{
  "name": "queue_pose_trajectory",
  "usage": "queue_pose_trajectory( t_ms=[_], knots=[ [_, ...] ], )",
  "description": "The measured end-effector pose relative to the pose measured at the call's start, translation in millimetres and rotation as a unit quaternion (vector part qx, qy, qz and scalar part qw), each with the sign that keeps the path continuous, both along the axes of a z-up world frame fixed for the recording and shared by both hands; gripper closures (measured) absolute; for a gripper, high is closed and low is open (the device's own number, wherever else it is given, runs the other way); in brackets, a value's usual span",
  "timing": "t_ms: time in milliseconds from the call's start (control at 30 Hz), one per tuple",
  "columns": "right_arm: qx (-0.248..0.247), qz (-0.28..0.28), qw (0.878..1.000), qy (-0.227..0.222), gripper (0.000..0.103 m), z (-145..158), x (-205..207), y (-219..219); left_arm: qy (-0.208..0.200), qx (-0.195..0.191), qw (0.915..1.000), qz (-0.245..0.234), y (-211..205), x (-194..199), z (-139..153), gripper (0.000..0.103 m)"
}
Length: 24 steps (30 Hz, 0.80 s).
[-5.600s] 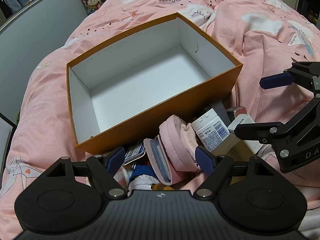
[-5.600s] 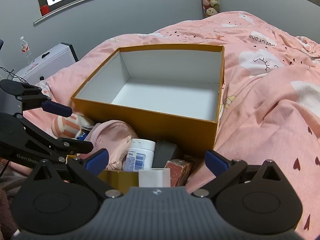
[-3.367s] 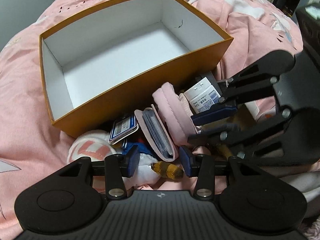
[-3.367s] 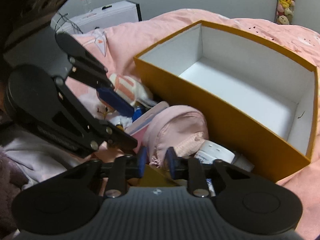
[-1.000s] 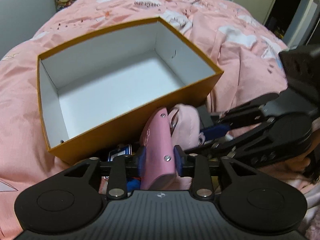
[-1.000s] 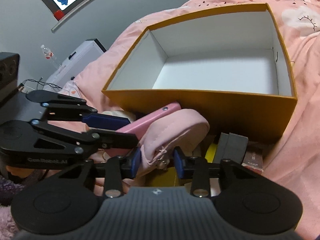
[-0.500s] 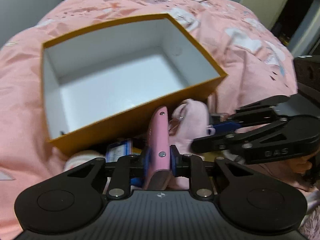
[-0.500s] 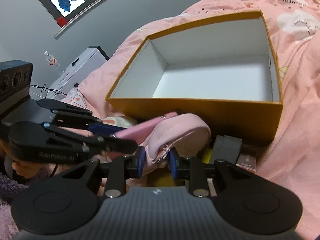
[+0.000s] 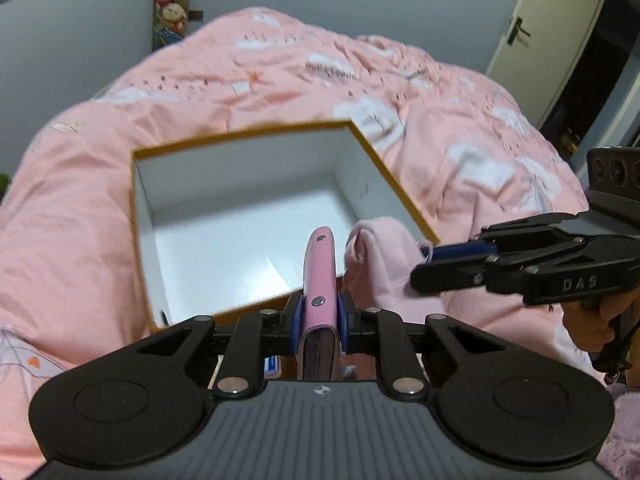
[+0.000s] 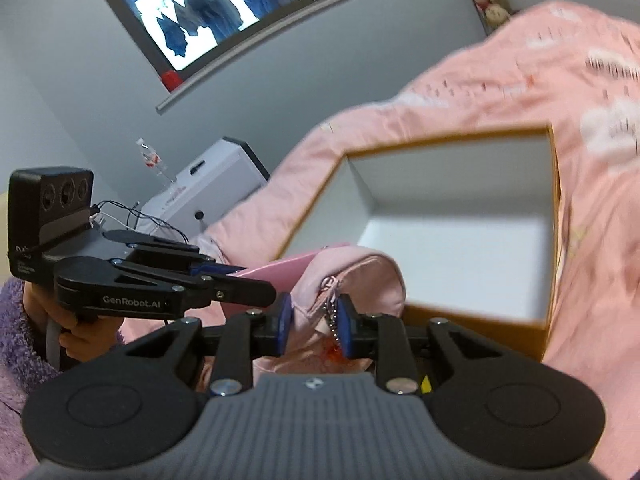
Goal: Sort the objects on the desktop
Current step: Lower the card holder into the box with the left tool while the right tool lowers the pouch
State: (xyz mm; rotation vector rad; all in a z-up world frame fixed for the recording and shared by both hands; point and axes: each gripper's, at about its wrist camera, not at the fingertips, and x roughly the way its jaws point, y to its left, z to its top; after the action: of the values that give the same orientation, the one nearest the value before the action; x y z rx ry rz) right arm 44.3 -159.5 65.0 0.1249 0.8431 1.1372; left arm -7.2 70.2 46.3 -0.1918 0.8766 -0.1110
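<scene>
My left gripper (image 9: 319, 322) is shut on a flat pink wallet (image 9: 319, 268) that stands on edge and pokes forward over the near wall of the orange box (image 9: 256, 133). The box's white inside is empty. To the right, my right gripper (image 9: 424, 266) holds a soft pink pouch (image 9: 384, 256) by its zipper end. In the right wrist view, that gripper (image 10: 314, 326) is shut on the pouch (image 10: 360, 276), a small chain hanging by the right pad. The left gripper (image 10: 256, 280) with the wallet (image 10: 276, 268) is just left of it, before the box (image 10: 440, 136).
The box lies on a bed with a rumpled pink duvet (image 9: 400, 92). A white case (image 10: 208, 188) with a water bottle stands by the grey wall at the left. A door (image 9: 532, 40) is at the far right. Hands in purple fleece sleeves (image 10: 16, 312) hold both grippers.
Both grippers have risen, lifting the wallet and the pouch off the pile below. The box now sits lower and farther in both views. The left jaws closed tighter on the wallet.
</scene>
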Motion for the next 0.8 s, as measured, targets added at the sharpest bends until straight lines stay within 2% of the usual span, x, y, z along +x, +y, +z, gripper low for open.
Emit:
queue_pose_trajectory(
  t_ms=[333,500,633,800],
  knots=[
    [0.022,-0.002,0.999,-0.050,0.078,34,31,16,-0.055,-0.011,0.9965,0.062,19,11,22,0.083],
    [0.036,-0.016,0.998,-0.051,0.078,38,54,31,-0.078,-0.018,0.9902,0.115,36,23,24,0.083],
    [0.025,-0.028,0.998,-0.054,0.078,26,73,51,-0.070,-0.026,0.9840,0.162,48,40,8,0.083],
    [-0.027,-0.030,0.999,-0.028,0.078,-20,94,83,-0.029,-0.010,0.9806,0.193,53,55,-28,0.083]
  ],
)
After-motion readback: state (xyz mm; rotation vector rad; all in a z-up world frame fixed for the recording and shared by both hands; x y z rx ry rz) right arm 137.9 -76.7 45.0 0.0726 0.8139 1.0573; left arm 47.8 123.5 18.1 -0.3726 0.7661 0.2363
